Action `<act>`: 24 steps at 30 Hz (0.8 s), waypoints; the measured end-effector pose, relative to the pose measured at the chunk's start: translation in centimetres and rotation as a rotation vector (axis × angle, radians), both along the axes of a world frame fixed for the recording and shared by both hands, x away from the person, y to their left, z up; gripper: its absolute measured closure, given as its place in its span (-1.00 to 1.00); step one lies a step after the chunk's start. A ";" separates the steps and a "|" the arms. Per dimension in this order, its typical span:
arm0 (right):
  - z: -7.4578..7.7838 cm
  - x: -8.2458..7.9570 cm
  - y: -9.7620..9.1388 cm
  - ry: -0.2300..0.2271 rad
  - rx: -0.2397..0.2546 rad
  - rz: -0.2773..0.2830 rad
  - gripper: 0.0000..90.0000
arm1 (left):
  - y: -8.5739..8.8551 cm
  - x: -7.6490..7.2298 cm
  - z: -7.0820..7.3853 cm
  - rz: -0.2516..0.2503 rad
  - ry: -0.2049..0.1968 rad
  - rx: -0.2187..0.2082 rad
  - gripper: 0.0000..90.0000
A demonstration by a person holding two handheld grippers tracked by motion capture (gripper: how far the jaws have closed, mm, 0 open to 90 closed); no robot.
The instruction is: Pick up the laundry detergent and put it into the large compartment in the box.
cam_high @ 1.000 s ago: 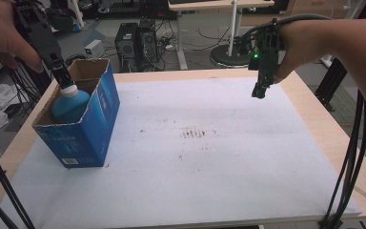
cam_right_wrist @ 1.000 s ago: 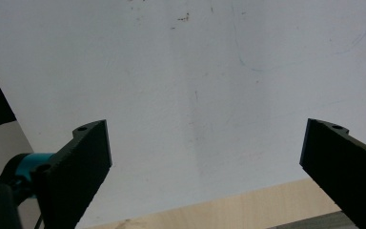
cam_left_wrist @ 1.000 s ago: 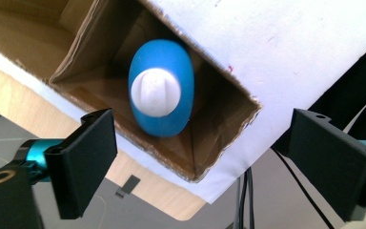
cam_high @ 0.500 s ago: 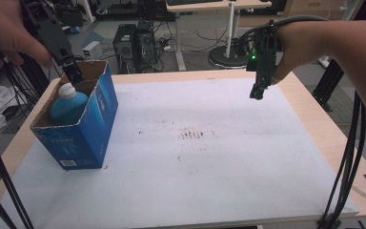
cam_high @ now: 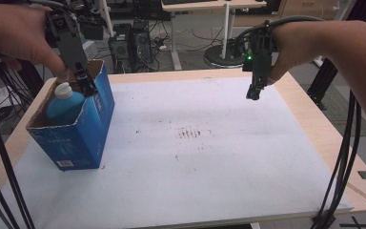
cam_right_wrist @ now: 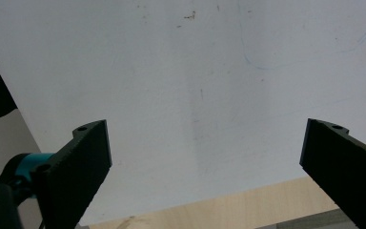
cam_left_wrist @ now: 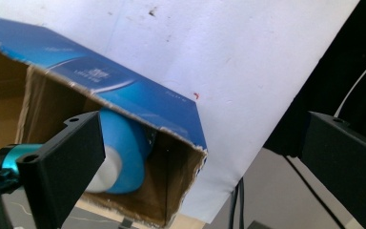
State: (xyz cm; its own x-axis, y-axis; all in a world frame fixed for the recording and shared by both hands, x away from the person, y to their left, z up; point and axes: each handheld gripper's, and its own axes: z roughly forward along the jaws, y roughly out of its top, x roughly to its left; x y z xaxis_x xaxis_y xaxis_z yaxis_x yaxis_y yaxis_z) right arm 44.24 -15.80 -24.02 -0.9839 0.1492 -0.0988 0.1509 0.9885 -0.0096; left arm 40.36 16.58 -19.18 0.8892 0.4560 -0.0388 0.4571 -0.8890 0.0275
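A blue cardboard box (cam_high: 83,138) with an open top is seen on the left side of the counter (cam_high: 219,157), standing on the white sheet that covers most of the wooden top. Inside the box a blue bottle (cam_high: 63,102) with a white cap is lodged, leaning toward the far left corner, its cap showing just above the torn rim. In the left gripper view the bottle (cam_left_wrist: 124,152) is seen lying against the inner brown wall of the box (cam_left_wrist: 124,95), below the blue side panel.

The left tongs (cam_high: 86,85) are held over the far right part of the box opening, just beside the bottle's cap and apart from it. Their jaws are spread wide, having just been opening, and nothing is pinched between them; in the left gripper view one jaw is seen in front of the bottle and the other well off to the side, past the edge of the counter.

The right tongs (cam_high: 253,91) are held above the far right part of the counter, pointing down, well apart from the box. Their jaws are spread wide too, and only the bare white sheet is seen between them in the right gripper view, with a strip of wooden edge beneath.

Desks, cables and computer cases are visible on the floor beyond the counter.
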 end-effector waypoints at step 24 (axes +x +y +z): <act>-0.6 0.2 0.4 0.009 -0.001 0.004 -0.95 | -4.1 -4.3 -3.7 -0.297 0.060 -0.015 -0.96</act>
State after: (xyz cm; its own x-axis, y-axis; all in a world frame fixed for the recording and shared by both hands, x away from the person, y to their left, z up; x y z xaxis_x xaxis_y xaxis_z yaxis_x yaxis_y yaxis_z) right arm 44.41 -15.36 -24.64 -0.9852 0.1453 -0.0905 0.1469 0.9891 -0.0115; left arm 36.08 12.50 -22.87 0.9795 0.1748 -0.0999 0.1779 -0.9838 0.0230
